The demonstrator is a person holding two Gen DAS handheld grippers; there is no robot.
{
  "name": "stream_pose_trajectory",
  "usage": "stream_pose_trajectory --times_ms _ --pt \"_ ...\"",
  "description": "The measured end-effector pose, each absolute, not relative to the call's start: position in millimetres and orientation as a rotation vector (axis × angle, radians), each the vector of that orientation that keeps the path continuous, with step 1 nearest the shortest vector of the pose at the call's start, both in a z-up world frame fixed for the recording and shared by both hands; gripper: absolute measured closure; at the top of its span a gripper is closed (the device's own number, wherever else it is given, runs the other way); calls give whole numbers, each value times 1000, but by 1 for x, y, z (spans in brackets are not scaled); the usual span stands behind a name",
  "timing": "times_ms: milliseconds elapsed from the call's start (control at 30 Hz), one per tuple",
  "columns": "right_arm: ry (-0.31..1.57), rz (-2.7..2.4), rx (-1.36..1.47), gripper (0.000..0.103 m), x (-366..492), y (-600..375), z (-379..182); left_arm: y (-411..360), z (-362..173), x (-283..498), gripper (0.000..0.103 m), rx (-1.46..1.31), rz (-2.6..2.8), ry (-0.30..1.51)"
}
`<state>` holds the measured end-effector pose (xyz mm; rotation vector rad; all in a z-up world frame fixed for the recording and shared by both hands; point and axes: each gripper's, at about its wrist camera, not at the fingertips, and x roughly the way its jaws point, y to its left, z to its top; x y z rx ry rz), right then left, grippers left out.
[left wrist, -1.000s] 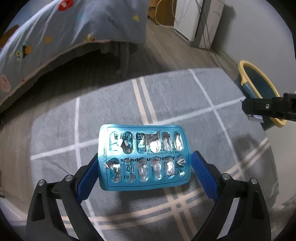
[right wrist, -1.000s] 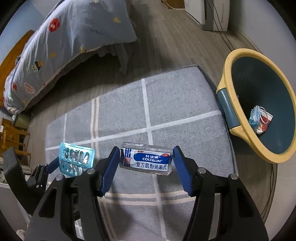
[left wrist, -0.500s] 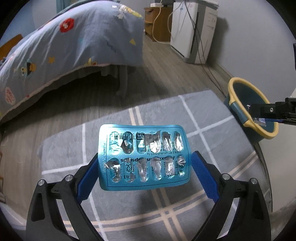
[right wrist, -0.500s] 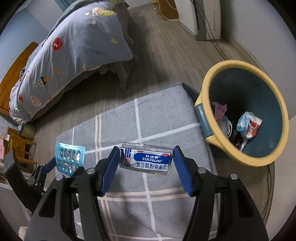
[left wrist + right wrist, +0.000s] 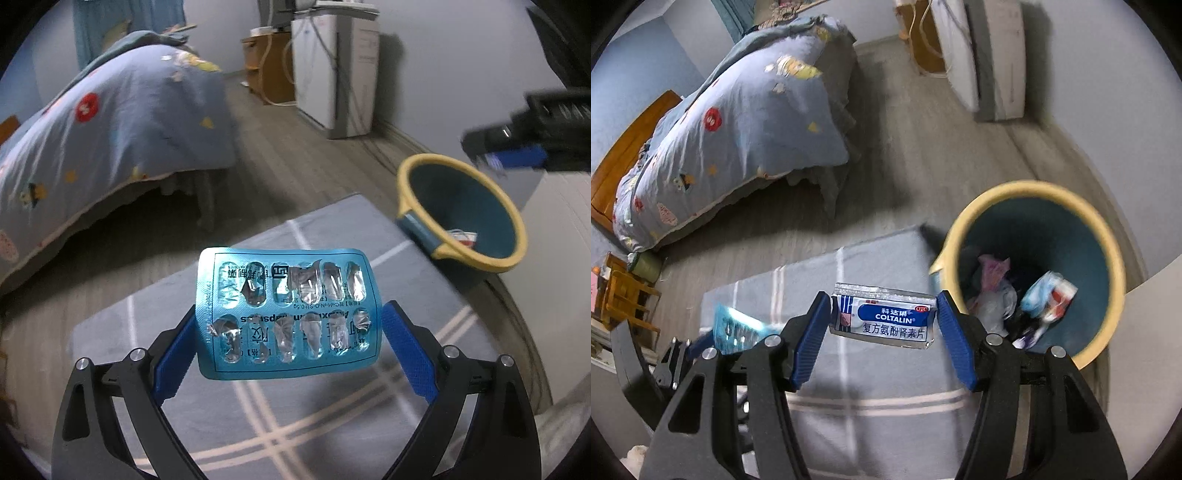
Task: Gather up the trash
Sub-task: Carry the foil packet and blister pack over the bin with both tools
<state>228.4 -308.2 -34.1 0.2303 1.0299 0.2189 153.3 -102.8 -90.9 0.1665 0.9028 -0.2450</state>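
Left wrist view: left gripper [image 5: 290, 325] fingers clamp blue blister pack [image 5: 286, 312] by its side edges, foil pockets torn open, pack held in air above grey rug [image 5: 332, 417]. Yellow-rimmed trash bin [image 5: 461, 216] far right, on floor just beside rug's far right corner. Right gripper partly visible, blurred, above bin.
Right wrist view: right gripper [image 5: 882, 323] fingers clamp COLTALIN medicine packet [image 5: 882, 315] at both ends, label facing camera, packet just left of bin rim. Bin holds crumpled wrappers [image 5: 1047, 301]. Bed [image 5: 738, 129] far left.
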Motion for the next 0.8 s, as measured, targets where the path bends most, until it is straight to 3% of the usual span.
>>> stream_pose_trajectory --times_ms 300,800 --pt "985 130 265 44 246 -380 -25 -165 -85 164 9 186 -344 894" --pt "1073 -3 402 44 260 -469 -74 -266 -90 204 9 244 -502 918"
